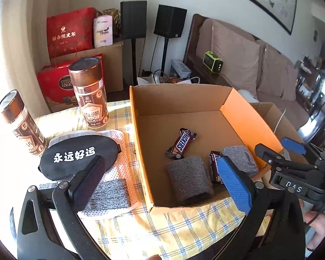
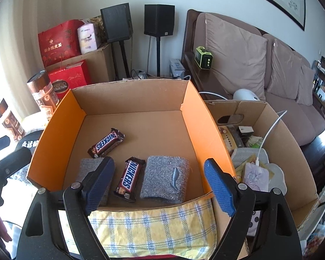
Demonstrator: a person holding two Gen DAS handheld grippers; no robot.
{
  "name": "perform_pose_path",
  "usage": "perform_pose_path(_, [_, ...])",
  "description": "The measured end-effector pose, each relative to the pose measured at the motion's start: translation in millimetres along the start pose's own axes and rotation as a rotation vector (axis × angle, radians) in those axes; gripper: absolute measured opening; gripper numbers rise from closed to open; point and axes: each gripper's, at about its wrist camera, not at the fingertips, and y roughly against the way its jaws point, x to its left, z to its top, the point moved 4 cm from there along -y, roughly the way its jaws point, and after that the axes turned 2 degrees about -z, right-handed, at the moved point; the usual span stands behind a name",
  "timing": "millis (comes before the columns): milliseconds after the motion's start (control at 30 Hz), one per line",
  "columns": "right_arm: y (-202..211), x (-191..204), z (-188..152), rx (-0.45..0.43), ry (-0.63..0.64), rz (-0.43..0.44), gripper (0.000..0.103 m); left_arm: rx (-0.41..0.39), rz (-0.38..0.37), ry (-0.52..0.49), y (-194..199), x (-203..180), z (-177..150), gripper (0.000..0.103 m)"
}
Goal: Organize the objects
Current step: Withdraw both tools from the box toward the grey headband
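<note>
An orange-walled cardboard box (image 2: pixel 203 130) holds two Snickers bars (image 2: pixel 107 143) (image 2: pixel 130 177), a light grey folded cloth (image 2: pixel 164 177) and a darker grey cloth (image 2: pixel 84 169), partly behind one finger. My right gripper (image 2: pixel 159 163) hovers open over the box's near edge, nothing between its pads. My left gripper (image 1: pixel 161 160) is open and empty at the box's left front corner. To its left a black eye mask (image 1: pixel 80 153) and another grey cloth (image 1: pixel 110 192) lie on white mesh fabric. The right gripper (image 1: pixel 280 149) also shows at the box's right side.
Two brown jars (image 1: pixel 91 95) (image 1: pixel 21 121) stand at the back left of the yellow plaid tablecloth (image 1: pixel 153 227). A second cardboard box (image 2: pixel 292 151) with packets and a white cable sits right of the orange one. Red gift bags, speakers and a sofa lie beyond.
</note>
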Motion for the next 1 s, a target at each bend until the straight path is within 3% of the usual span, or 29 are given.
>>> perform_pose_path(167, [8.6,10.0,3.3,-0.008,0.007,0.008,0.092,0.0,0.022,0.011,5.4,10.9,-3.2,0.103])
perform_pose_path(233, [12.3,14.1,3.9,-0.016,0.006,0.023,0.103,0.0,0.034,0.007,8.0,15.5,-5.5,0.103])
perform_pose_path(1000, [38.4,92.7,5.8,-0.049,0.082,0.11,0.103,-0.037,0.11,0.057,51.9,84.1,-16.7,0.103])
